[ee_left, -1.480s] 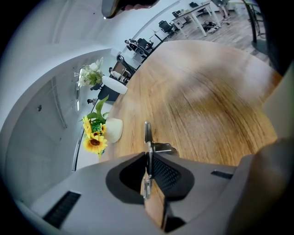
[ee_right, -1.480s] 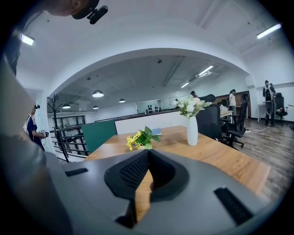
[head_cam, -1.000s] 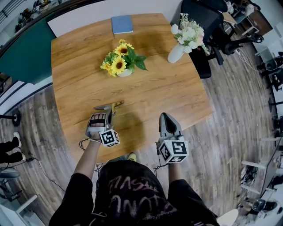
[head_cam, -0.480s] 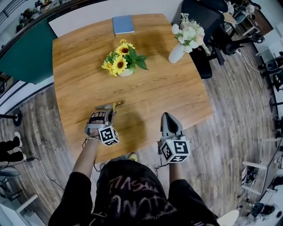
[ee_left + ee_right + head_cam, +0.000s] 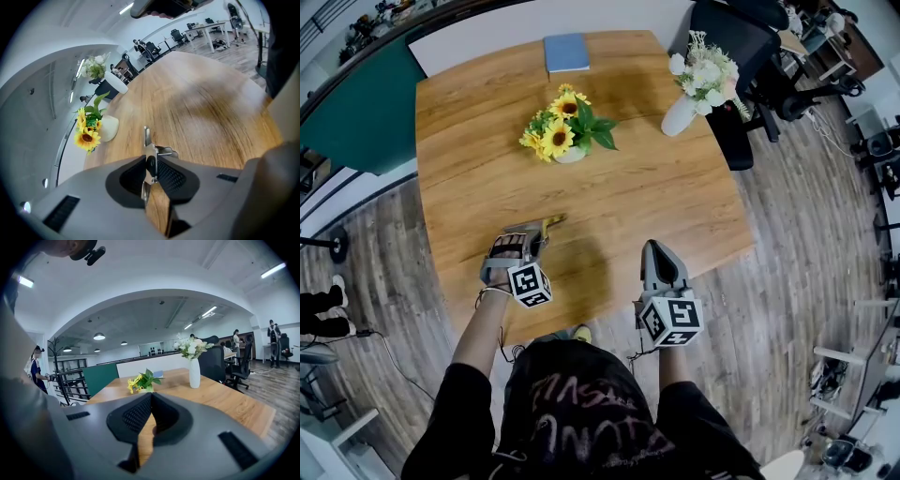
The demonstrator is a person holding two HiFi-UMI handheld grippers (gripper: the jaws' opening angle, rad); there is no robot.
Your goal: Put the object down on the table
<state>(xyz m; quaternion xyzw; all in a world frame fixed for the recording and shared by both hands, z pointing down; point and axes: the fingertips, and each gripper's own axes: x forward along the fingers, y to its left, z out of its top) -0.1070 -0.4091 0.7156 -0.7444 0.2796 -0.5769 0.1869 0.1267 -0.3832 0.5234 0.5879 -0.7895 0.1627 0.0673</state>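
Note:
A small metal object [image 5: 147, 140], silver with a thin lever on one side, stands between the pads of my left gripper [image 5: 150, 161]. The jaws are opening, and the pads still touch the object. In the head view the left gripper [image 5: 542, 225] lies low over the near left part of the wooden table [image 5: 656, 187], and the object's yellowish tip [image 5: 551, 222] pokes out ahead of it. My right gripper [image 5: 654, 247] hovers over the table's near edge, shut with nothing in it. Its closed pads [image 5: 140, 411] meet in the right gripper view.
A pot of sunflowers [image 5: 562, 136] stands mid-table, beyond the left gripper. A white vase of pale flowers [image 5: 689, 89] is at the far right corner. A blue book [image 5: 566, 52] lies at the far edge. Office chairs [image 5: 741, 56] stand right of the table.
The head view has shifted slightly. Both grippers stay where they were, and the metal object is still between the left jaws.

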